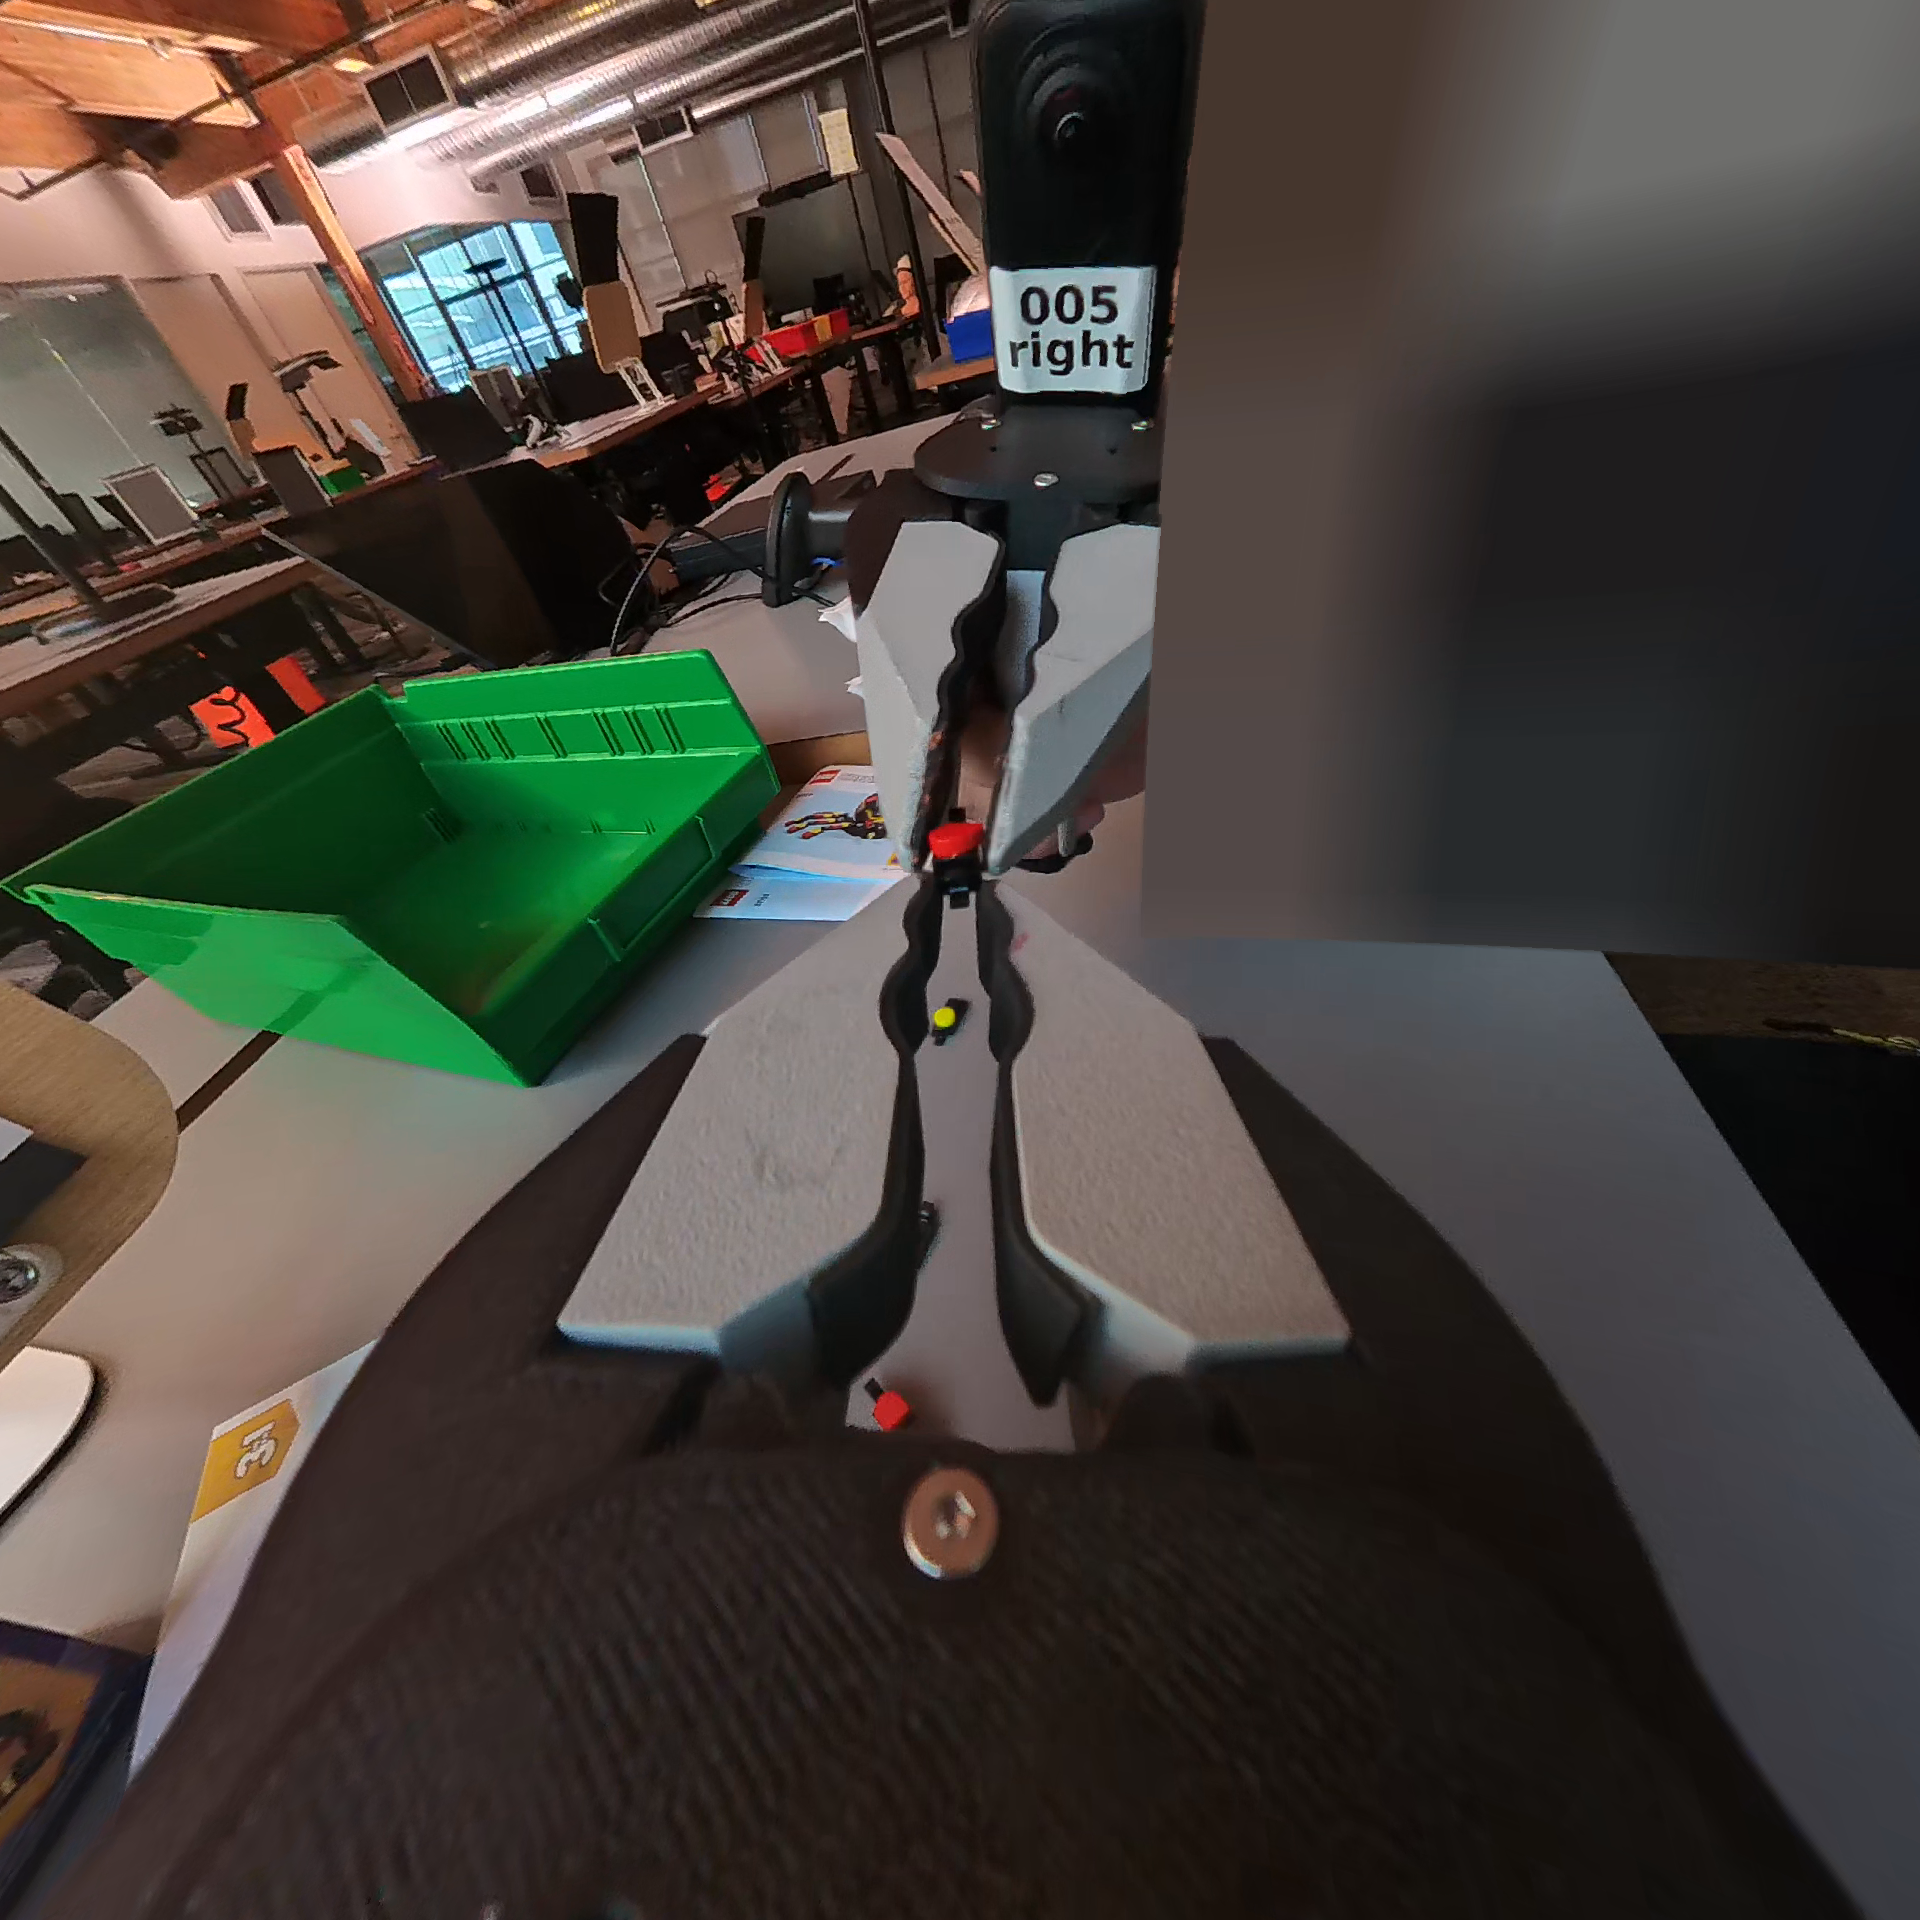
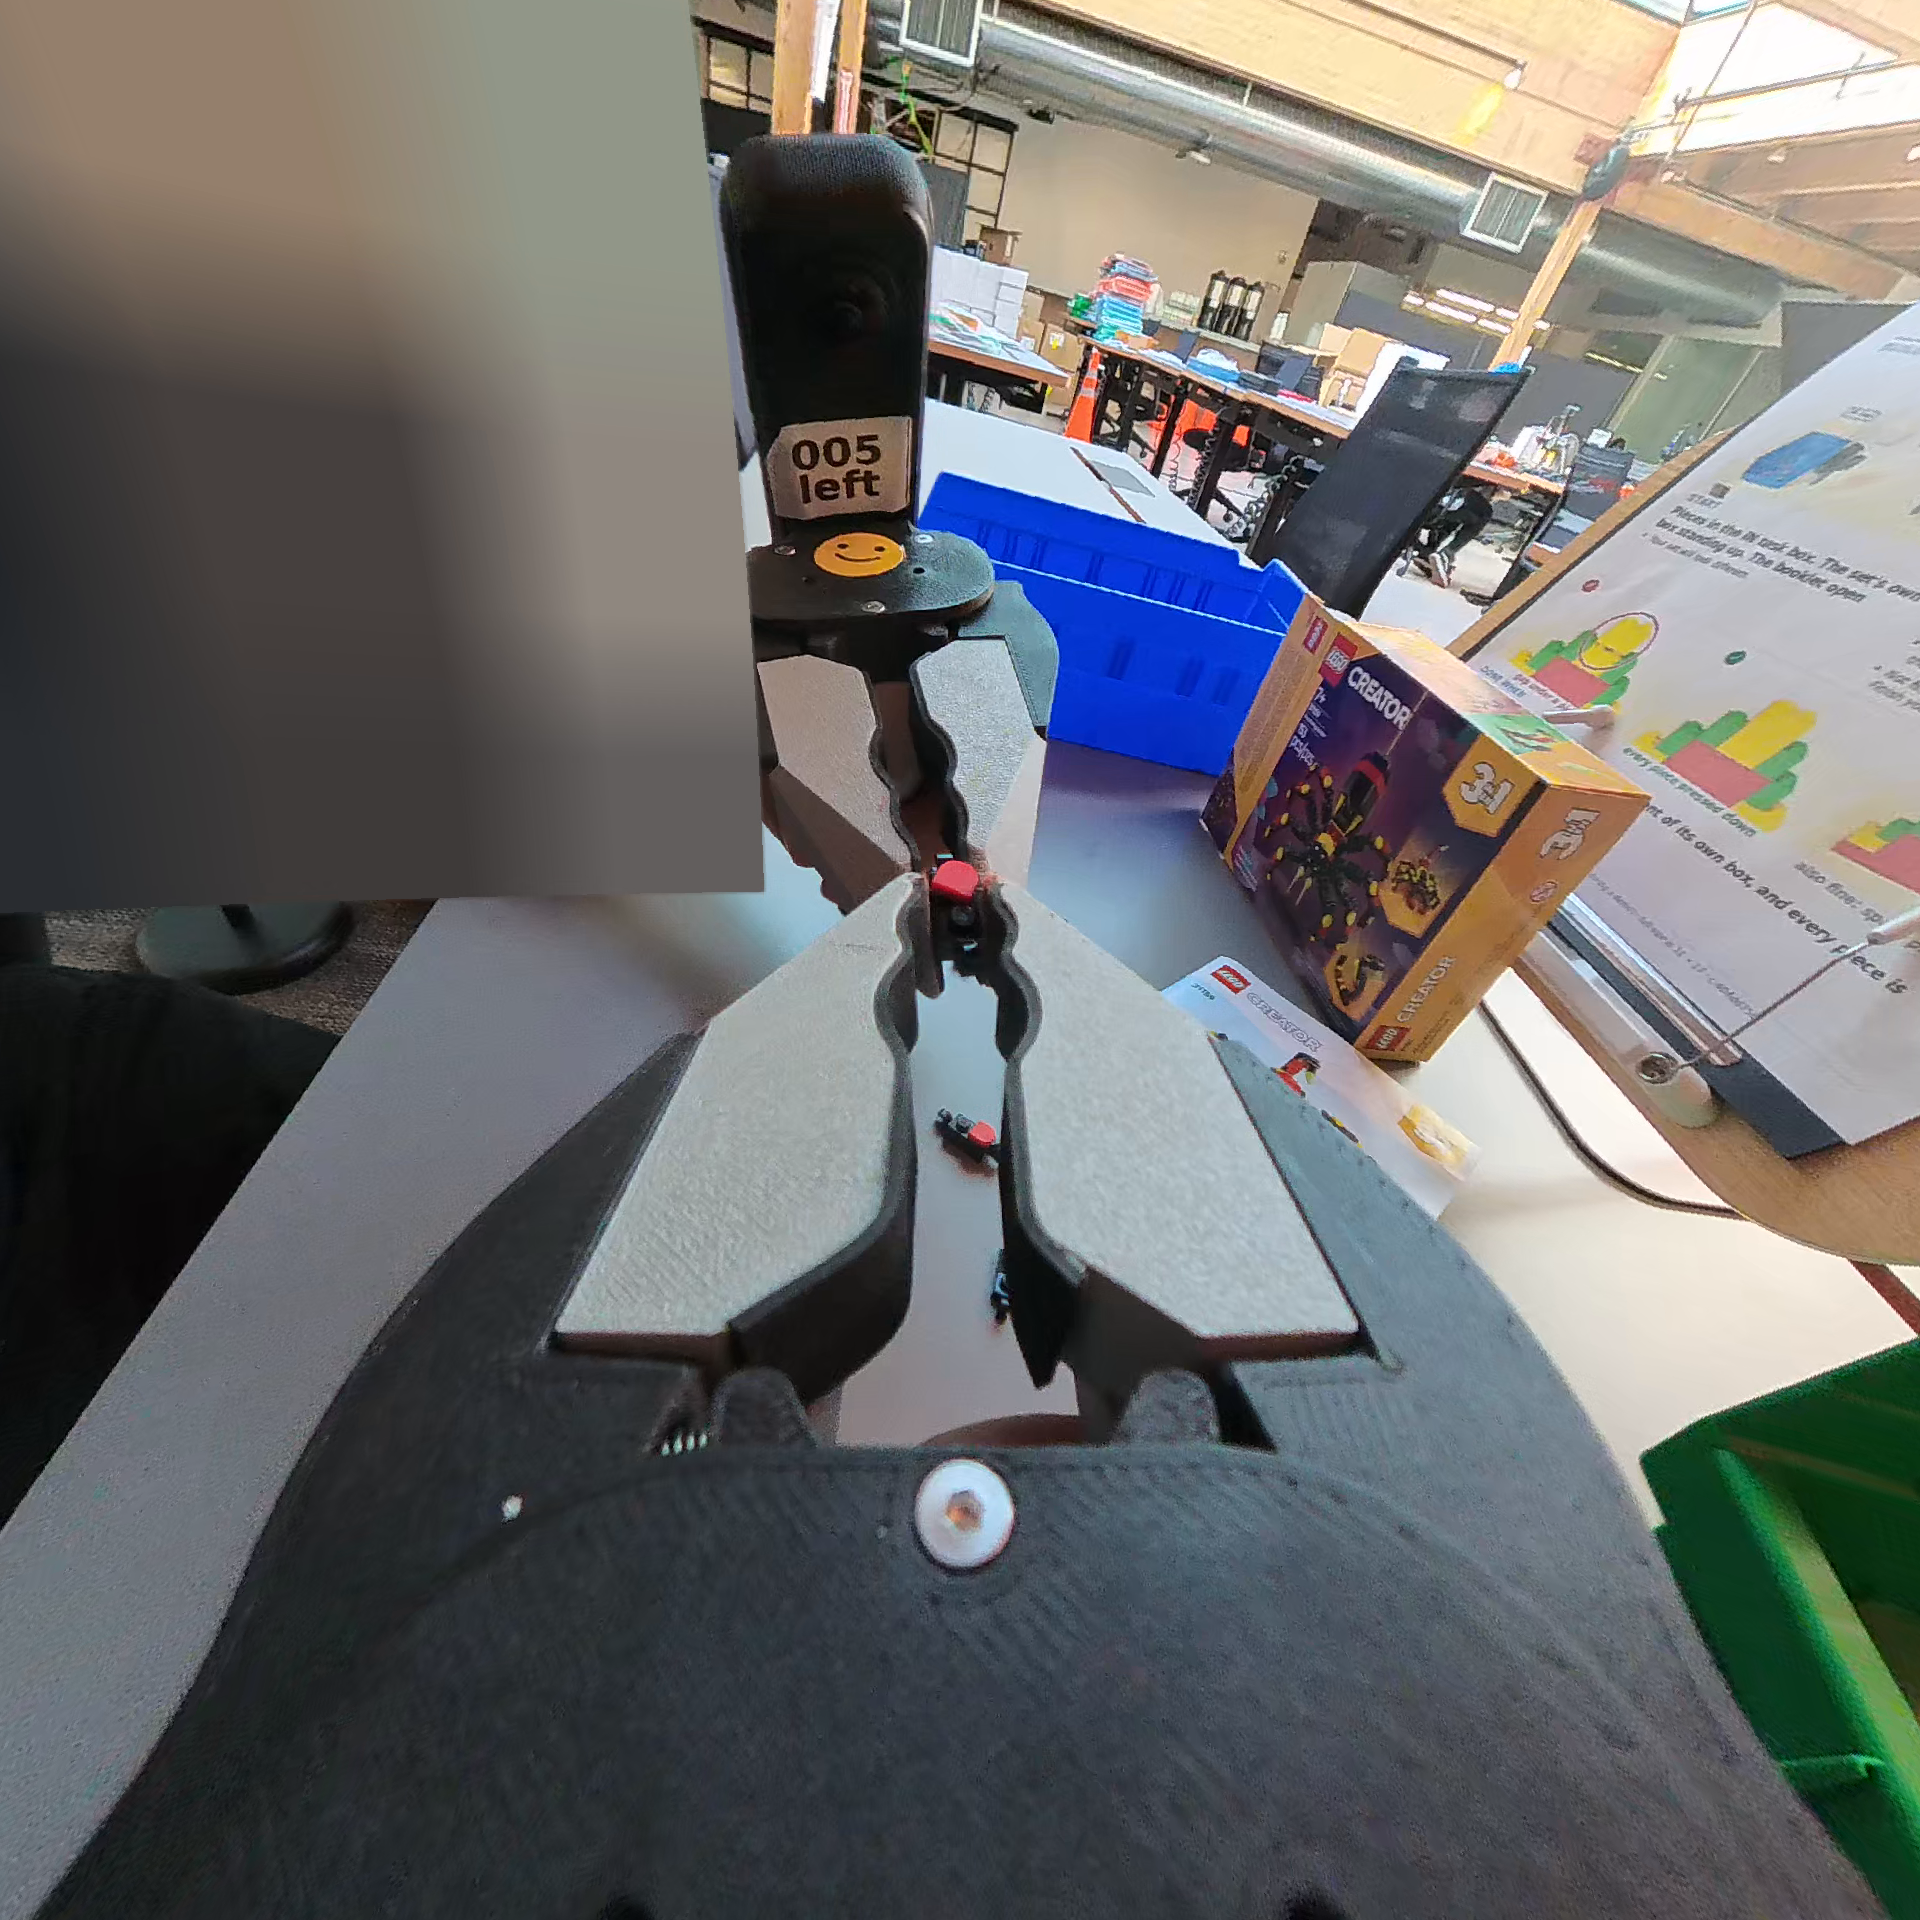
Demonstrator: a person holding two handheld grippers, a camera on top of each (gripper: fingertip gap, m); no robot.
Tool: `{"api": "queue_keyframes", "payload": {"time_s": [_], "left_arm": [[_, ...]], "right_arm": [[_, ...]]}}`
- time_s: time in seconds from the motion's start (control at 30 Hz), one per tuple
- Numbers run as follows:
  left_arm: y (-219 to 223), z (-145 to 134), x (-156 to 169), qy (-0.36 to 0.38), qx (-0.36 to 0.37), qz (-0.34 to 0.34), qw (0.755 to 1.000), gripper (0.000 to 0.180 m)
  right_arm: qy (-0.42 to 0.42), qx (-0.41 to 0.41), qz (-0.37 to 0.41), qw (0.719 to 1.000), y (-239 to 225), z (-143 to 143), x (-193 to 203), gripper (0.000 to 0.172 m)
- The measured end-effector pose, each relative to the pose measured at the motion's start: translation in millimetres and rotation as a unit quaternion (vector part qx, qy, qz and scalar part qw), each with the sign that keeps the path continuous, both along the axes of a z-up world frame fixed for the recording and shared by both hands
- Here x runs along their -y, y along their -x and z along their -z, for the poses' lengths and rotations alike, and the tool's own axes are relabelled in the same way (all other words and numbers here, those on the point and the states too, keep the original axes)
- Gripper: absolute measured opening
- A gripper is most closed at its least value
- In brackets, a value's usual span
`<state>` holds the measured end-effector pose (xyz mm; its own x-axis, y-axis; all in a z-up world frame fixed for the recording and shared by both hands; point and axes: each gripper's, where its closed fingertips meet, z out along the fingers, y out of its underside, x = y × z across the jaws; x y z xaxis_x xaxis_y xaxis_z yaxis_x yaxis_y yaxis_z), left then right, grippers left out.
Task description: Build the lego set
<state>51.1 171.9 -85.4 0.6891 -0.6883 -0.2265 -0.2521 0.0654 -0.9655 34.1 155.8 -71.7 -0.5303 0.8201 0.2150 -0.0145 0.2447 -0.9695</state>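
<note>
The small red-and-black brick piece (image 1: 954,844) hangs in the air above the grey surface (image 1: 1351,1039), caught where two sets of fingertips meet nose to nose. The left hand-held gripper (image 1: 951,899) is clenched on its black lower part, and the right hand-held gripper (image 2: 958,925) grasps it from the far side, just at the red cap. It looks very light, hard and smooth-sided, so it probably slips or twists easily. The flat side faces seem the best hold, not the rounded red top. A loose yellow-topped bit (image 1: 943,1018) and a red bit (image 1: 888,1408) lie on the surface below. A green bin (image 1: 416,831) sits to the left, with a booklet (image 1: 821,862) beside it.
</note>
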Motion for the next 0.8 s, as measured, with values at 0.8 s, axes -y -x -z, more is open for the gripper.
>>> {"api": "queue_keyframes", "payload": {"time_s": [0.8], "left_arm": [[6.2,5.4,-6.3,-0.004,-0.037,-0.039,0.999,0.003]], "right_arm": [[0.044,0.018,0.001,0.999,4.4,0.3,-5.0,0.005]]}}
